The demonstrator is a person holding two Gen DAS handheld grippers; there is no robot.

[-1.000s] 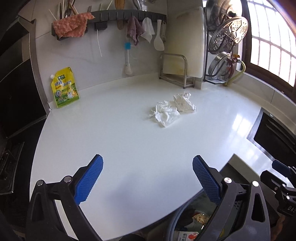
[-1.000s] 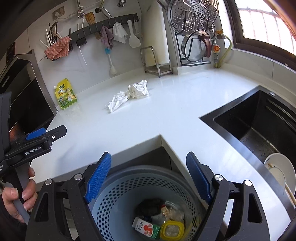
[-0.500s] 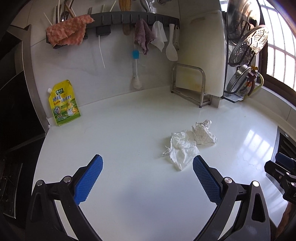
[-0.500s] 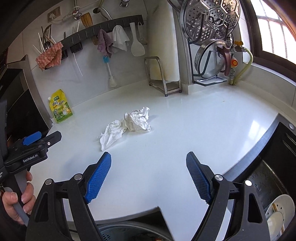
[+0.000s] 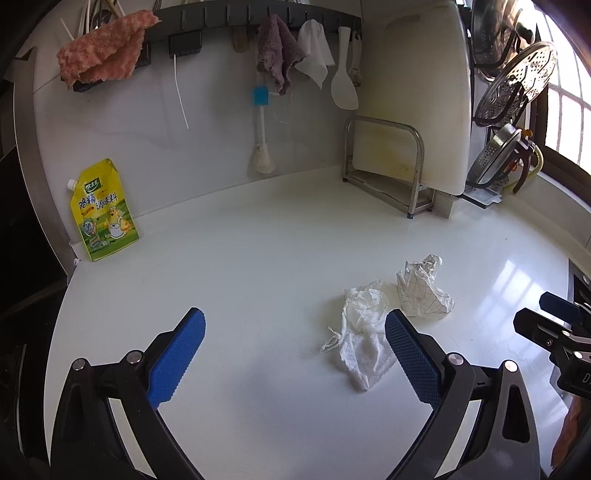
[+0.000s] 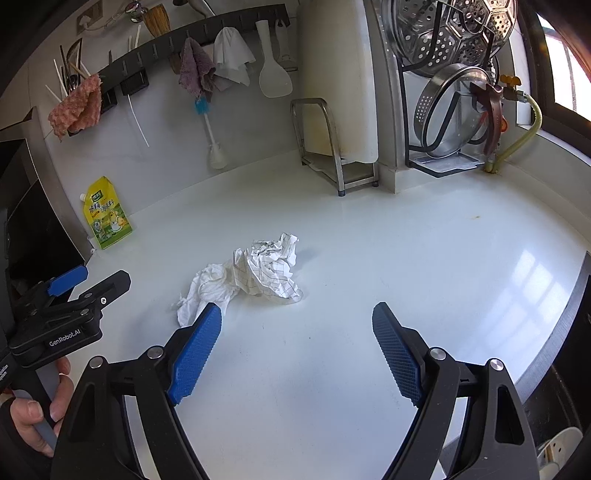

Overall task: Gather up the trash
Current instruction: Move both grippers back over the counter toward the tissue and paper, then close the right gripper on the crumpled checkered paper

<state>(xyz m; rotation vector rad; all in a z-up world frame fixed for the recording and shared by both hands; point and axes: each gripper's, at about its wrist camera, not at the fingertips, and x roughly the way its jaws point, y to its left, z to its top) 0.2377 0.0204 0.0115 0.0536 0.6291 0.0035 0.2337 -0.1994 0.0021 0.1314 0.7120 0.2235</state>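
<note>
Two pieces of trash lie side by side on the white counter (image 5: 240, 266): a crumpled white tissue (image 5: 364, 332) and a crumpled checked paper (image 5: 423, 291). In the right wrist view the tissue (image 6: 207, 286) is left of the checked paper (image 6: 267, 269). My left gripper (image 5: 293, 347) is open and empty, with its right finger just in front of the tissue. My right gripper (image 6: 295, 349) is open and empty, a short way in front of the checked paper. The left gripper also shows at the left edge of the right wrist view (image 6: 70, 295).
A yellow seasoning pouch (image 5: 103, 212) leans on the back wall at left. A cutting board in a metal rack (image 5: 406, 122) and a rack of steel pans (image 6: 454, 92) stand at the back right. Cloths and utensils hang on a wall rail (image 5: 258, 26). The sink edge (image 6: 576, 306) is at right.
Both grippers have moved forward over the counter toward the trash. The waste bin has dropped out of both views. The papers now look larger and closer.
</note>
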